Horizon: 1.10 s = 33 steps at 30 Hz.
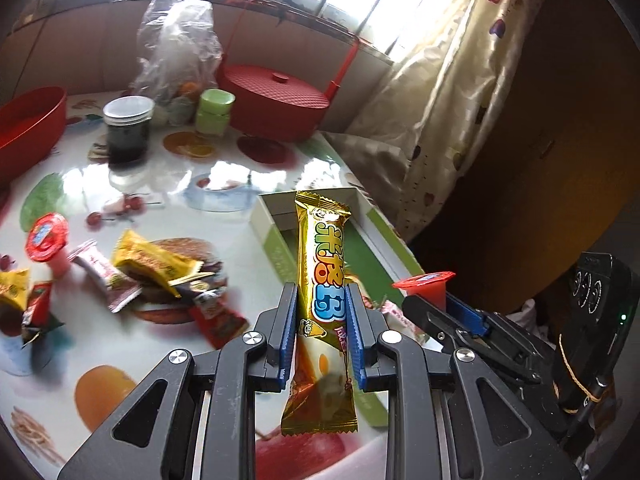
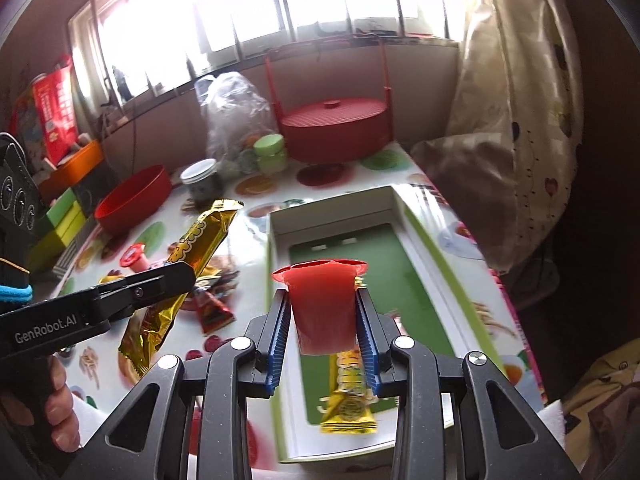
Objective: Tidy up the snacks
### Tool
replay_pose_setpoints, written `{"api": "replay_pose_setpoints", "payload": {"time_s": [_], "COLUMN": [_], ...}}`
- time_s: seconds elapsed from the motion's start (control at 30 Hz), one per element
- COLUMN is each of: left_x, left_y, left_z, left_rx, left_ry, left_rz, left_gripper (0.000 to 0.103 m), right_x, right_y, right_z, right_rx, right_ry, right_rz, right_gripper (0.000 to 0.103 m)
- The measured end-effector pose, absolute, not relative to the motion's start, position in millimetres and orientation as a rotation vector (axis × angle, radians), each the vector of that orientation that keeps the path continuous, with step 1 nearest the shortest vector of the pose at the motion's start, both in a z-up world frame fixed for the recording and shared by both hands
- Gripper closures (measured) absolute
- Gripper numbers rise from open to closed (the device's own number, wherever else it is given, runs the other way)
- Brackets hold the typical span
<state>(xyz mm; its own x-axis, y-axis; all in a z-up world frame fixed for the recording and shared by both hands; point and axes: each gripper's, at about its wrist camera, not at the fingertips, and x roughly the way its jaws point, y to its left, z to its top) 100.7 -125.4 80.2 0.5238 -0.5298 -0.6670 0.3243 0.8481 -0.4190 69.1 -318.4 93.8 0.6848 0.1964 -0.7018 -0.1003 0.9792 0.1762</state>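
A: Left hand-held gripper?
B: Clamped on a long gold snack bar, blue pads pressed on its two long sides, wrapper upright between them, top end raised over the near wall of the box.

A: And from the other camera?
B: Same left hand-held gripper reaching in from the left, gold snack bar slanted, held clear above the tabletop.

A: Right hand-held gripper?
B: Clamped on a red jelly cup, pads on the tapered sides, foil lid up. Hangs over the green floor of the box.

A: Seen from the left?
B: Right hand-held gripper low at the right, red jelly cup gripped, right beside the left one.

A: Inside the box?
B: A yellow packet flat on the green floor, near end, partly under the cup.

A: On the tabletop beyond?
B: Loose pile of wrapped snacks left of the box, a second jelly cup upright by the pile.

A: Farther back?
B: Dark lidded jar, green tubs, clear plastic bag, red lidded basket with tall handle, open red bowl at the left. Curtain along the right edge.
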Motion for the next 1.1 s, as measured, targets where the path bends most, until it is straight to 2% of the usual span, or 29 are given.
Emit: {"api": "replay_pose_setpoints", "payload": {"time_s": [0.63, 1.1], "left_x": [118, 120], "left_y": [-184, -198], "left_z": [48, 32], "left_rx": [-0.240, -0.179], "left_ry": [1.000, 1.037], "left_rz": [-0.548, -0.506], "left_gripper": [0.079, 0.079], "right_x": [80, 88], "right_y": [-367, -370], "right_z": [66, 49], "right_rx": [0.145, 0.115], "right_ry": [0.853, 0.904], "right_rz": [0.089, 0.074], "right_gripper": [0.072, 0.072]}}
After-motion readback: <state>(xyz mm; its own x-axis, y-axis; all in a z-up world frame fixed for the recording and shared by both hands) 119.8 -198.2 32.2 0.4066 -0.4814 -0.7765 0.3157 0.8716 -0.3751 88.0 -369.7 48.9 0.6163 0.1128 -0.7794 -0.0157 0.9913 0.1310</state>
